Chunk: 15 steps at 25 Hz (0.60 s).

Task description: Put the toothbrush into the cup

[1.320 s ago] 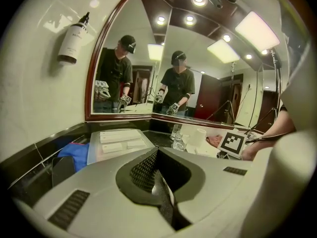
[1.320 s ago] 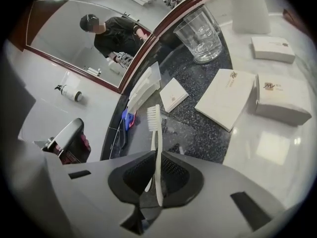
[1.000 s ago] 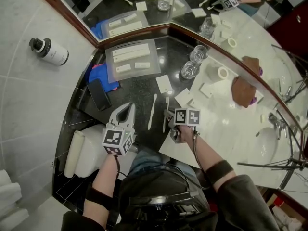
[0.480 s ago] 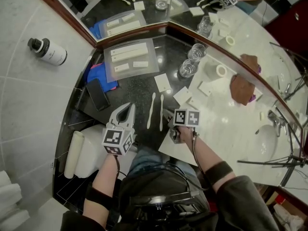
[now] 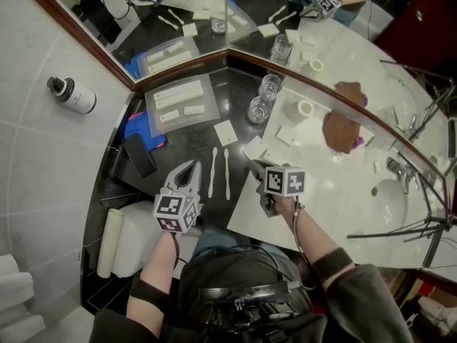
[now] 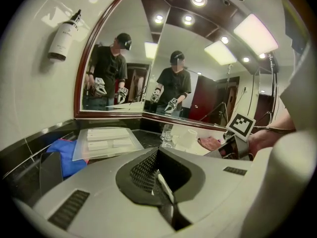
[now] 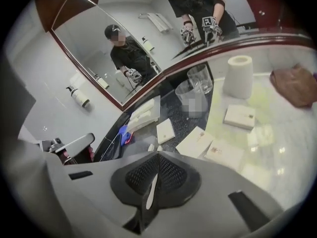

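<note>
Hand-held gripper on the right [image 5: 257, 168] has just been closed on nothing, beside two toothbrushes [image 5: 227, 174] left lying on the worktop [image 5: 193, 138]. The left one [image 5: 190, 168] is shut too. Picking up seems still due (cups [image 5: 258, 109] stand beyond), so the jaws must be reopened over one handle.

left tongs [image 6: 158, 155] closed together, pointing toward a clear tray [image 6: 106, 140] and glass cups [image 6: 167, 135] below the mirror [image 6: 148, 58].

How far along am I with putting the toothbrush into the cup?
Done: nothing; both toothbrushes lie on the black counter, the glass cups stand empty. In hand: nothing; the right gripper just closed empty, the left gripper is shut. Remaining: grasp one, drop it in.
</note>
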Available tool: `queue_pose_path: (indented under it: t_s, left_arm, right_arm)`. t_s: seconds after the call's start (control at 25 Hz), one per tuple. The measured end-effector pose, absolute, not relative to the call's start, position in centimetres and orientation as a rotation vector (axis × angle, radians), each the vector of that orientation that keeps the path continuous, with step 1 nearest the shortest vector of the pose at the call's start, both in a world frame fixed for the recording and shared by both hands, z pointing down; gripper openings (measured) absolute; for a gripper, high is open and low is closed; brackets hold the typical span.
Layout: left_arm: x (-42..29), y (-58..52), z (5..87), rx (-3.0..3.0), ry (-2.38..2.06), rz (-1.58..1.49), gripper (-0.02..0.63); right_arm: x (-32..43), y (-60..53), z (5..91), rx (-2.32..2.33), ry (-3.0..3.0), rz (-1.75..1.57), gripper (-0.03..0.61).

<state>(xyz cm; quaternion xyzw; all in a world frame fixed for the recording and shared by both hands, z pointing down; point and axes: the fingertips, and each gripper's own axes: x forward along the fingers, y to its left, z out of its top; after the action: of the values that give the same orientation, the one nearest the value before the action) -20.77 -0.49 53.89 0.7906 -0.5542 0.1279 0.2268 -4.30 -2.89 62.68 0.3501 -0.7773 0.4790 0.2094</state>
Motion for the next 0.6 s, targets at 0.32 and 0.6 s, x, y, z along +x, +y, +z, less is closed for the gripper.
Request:
queue_pose_path:
  t_s: [0.32, 0.6]
  left_arm:
    - [-17.4, -0.4, 52.8, 2.227, -1.487, 0.389, 0.003]
    - [-14.8, -0.3, 52.5, 2.247, -1.457, 0.45, 0.003]
  right_arm:
    - [3.4, -5.0, 54.6, 1.167, -2.328, 0.977, 0.018]
    - [12.2, -4.4, 49.8, 1.383, -2.338, 0.592, 0.018]
